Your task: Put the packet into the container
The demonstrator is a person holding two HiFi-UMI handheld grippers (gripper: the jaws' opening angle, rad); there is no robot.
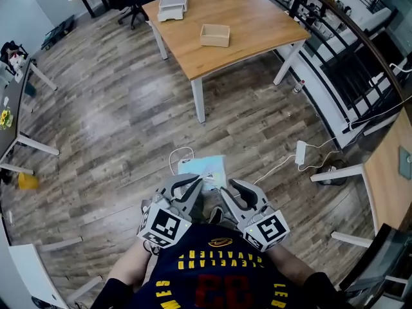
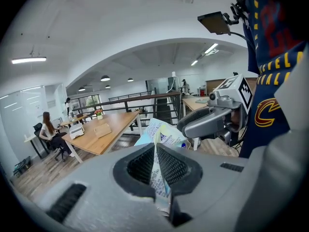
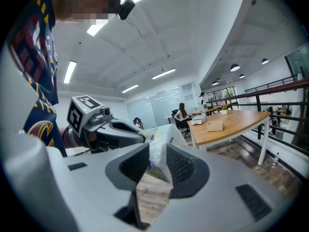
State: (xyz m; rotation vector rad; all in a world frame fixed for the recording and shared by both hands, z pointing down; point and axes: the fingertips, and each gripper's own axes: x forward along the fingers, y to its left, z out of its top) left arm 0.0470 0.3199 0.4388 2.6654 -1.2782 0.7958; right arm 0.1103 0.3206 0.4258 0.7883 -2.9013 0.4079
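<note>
We find the left gripper (image 1: 193, 184) clamped shut on the near end of the crinkled, pale blue-and-white printed plastic packet (image 1: 207, 169), whose long axis runs forward out of the jaws. The right gripper (image 1: 235, 187), just beside it, holds its ribbed dark pads apart about the packet's edge. The shallow rectangular pale wooden container (image 1: 214, 35) sits well ahead on a light wooden table (image 1: 257, 24).
</note>
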